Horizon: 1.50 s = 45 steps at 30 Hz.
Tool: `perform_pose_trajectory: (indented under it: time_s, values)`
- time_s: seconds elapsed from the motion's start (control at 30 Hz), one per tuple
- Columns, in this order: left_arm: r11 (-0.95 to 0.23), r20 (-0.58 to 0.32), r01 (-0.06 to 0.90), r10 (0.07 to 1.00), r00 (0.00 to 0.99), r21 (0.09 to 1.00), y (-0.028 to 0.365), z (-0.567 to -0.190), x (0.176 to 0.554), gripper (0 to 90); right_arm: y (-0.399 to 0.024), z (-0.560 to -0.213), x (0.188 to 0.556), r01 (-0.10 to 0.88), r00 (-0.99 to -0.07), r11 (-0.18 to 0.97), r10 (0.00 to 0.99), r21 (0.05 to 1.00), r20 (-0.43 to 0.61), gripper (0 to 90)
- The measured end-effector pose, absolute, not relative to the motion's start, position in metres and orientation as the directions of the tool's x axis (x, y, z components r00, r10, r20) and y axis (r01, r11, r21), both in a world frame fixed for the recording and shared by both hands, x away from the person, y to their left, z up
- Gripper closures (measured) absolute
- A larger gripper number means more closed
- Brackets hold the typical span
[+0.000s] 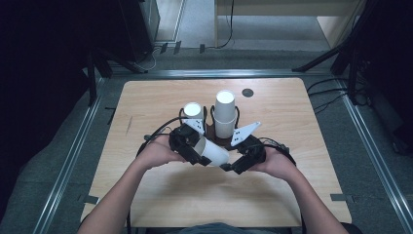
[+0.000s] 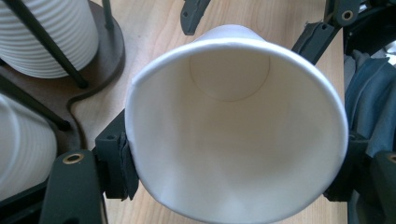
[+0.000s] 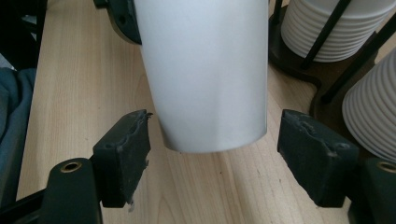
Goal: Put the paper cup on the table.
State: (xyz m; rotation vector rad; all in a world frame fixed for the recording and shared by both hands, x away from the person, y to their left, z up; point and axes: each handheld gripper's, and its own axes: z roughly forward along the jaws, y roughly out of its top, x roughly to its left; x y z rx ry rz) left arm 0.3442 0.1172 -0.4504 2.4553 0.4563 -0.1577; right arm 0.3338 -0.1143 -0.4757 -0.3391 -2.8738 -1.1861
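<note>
Left tool (image 2: 233, 177) grips smooth tapered paper cup (image 2: 233, 135).

Overhead; both claw views share cup (image 2: 233, 130)

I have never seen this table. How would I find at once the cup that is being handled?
On the wooden table, just before the dark cup stand with two upright stacks, a single white paper cup lies sideways. The left gripper clamps its rim end; the right gripper stands open by its base. It alone is separate and tipped over.
</note>
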Motion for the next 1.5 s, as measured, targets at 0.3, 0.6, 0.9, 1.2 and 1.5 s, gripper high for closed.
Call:
perform_pose_trajectory:
  time_s: [0.3,0.6,0.9,1.2,1.5]
  values:
    - [-0.787,-0.204,0.354,0.289,0.935,0.505,0.105,-0.458,0.343,24.0,-0.105,-0.484,0.332,0.191,-0.98,0.712,0.175,0.676,0.093,25.5]
    - [-0.794,-0.219,0.36,0.288,0.932,0.49,0.095,-0.46,0.34,21.5,-0.095,-0.49,0.331,0.181,-0.983,0.731,0.155,0.658,0.099,31.3]
    - [-0.721,-0.195,0.359,0.304,0.933,0.593,0.102,-0.455,0.338,7.1,-0.102,-0.485,0.333,0.178,-0.983,0.71,0.161,0.682,0.088,32.4]
    - [-0.613,-0.194,0.381,0.351,0.916,0.692,0.113,-0.453,0.336,3.9,-0.112,-0.475,0.336,0.212,-0.975,0.653,0.194,0.727,0.11,32.3]
    - [-0.505,-0.245,0.408,0.358,0.901,0.761,0.113,-0.453,0.332,4.2,-0.111,-0.472,0.335,0.225,-0.973,0.621,0.191,0.751,0.133,32.3]
